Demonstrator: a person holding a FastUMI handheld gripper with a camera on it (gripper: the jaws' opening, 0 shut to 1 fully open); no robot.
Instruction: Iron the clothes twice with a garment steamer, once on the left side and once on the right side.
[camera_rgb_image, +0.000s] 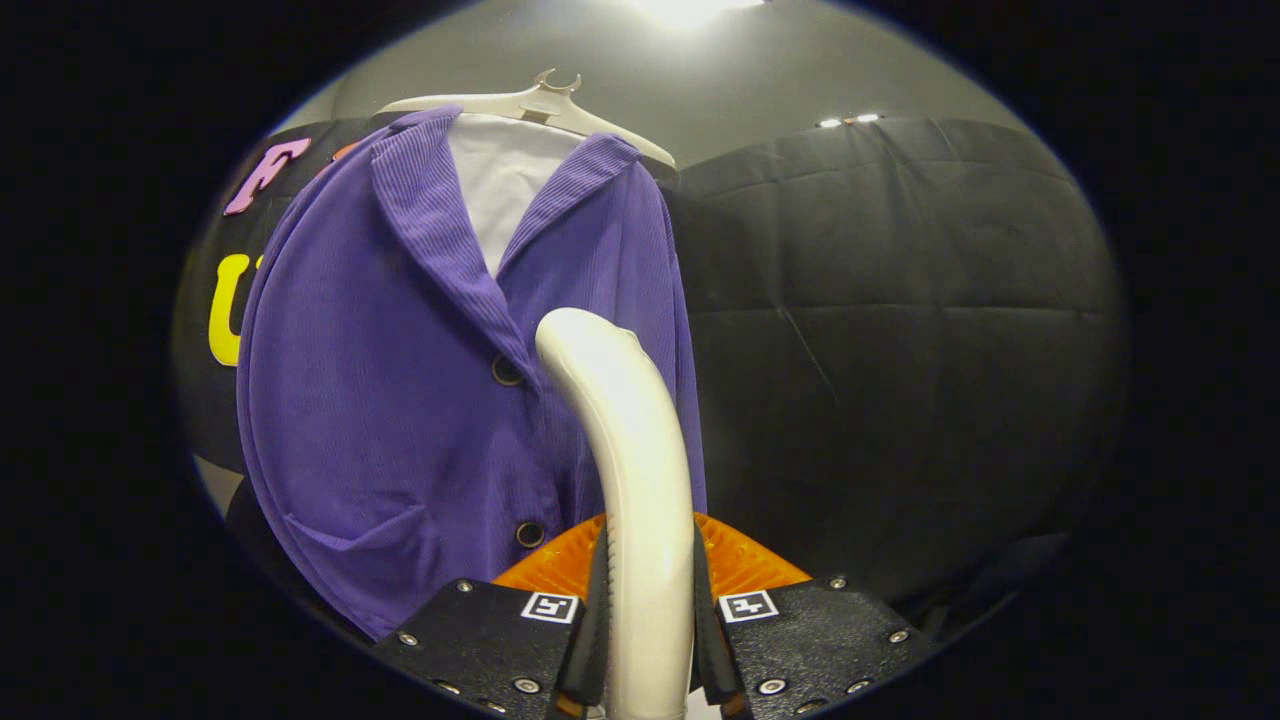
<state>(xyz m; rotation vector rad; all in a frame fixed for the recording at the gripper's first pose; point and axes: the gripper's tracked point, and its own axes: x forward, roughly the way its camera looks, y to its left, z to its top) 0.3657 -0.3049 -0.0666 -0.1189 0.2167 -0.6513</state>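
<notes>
The tongs (648, 640) pinch the white garment steamer (630, 480) between both fingers. Its head rises just before the purple jacket (400, 380), hanging on a hanger (540, 100). A steaming pass seems in hand; next, likely stroking down one side.

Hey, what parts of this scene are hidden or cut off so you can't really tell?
- Garment steamer head, gripper view: faces away toward the purple jacket; contact unclear.
- Jacket's right side: behind the steamer handle.
- Hanger hook: top too small to trace.
- Gripper fingers clamp the handle; its lower end is cut off.
</notes>
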